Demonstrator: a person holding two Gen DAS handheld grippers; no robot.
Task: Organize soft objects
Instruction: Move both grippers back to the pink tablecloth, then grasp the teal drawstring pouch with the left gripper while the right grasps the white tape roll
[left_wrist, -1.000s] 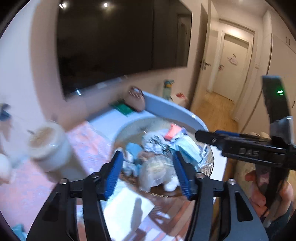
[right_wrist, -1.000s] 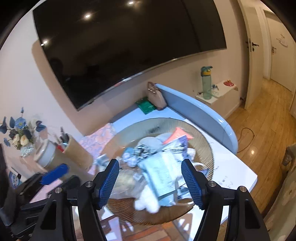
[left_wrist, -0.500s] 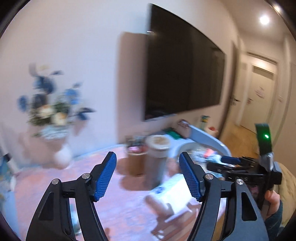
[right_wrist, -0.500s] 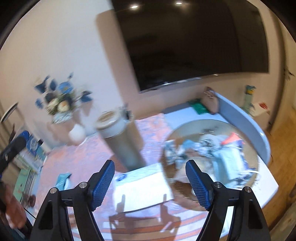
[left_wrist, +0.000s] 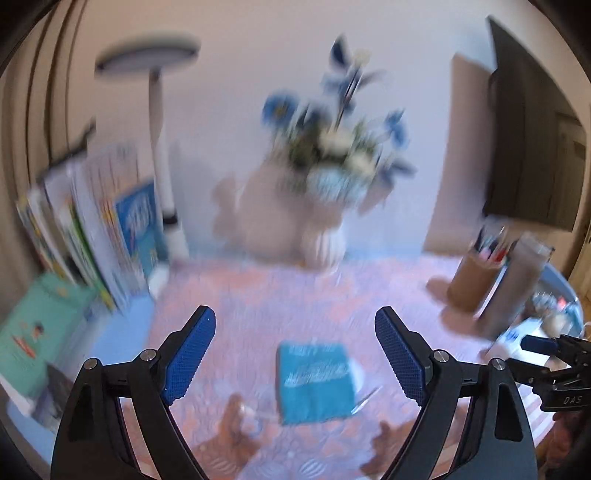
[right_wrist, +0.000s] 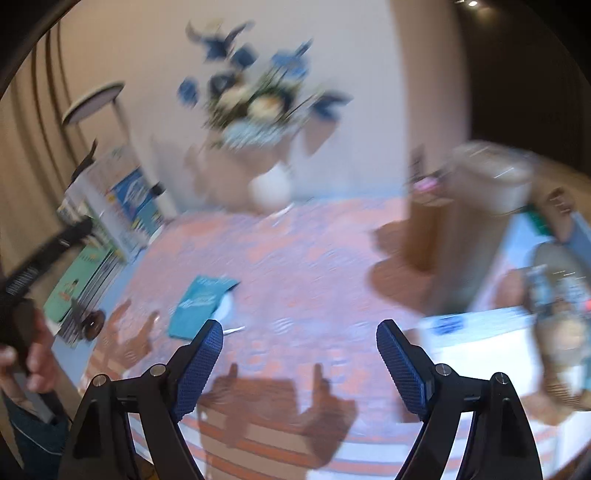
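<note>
A flat teal packet (left_wrist: 316, 382) lies on the pink patterned tablecloth (left_wrist: 295, 295), and the left gripper (left_wrist: 295, 358) hovers over it with jaws opening wide and nothing pressed between the blue pads. In the right wrist view the same teal packet (right_wrist: 201, 304) lies up-left of the right gripper (right_wrist: 299, 365), whose jaws are also opening, empty, above bare cloth. A woven basket of soft items (right_wrist: 561, 325) sits at the far right edge. Both views are motion-blurred.
A white vase of blue flowers (left_wrist: 325, 243) stands at the back. Books and boxes (left_wrist: 92, 229) lean at the left beside a lamp pole (left_wrist: 162, 166). A brown pen cup (left_wrist: 476, 280) and a tall canister (right_wrist: 476, 221) stand right, with a white box (right_wrist: 476, 332) nearby.
Both grippers swung left, away from the basket to the middle of the table, and their jaws widened. The teal packet came into view under the left gripper.
</note>
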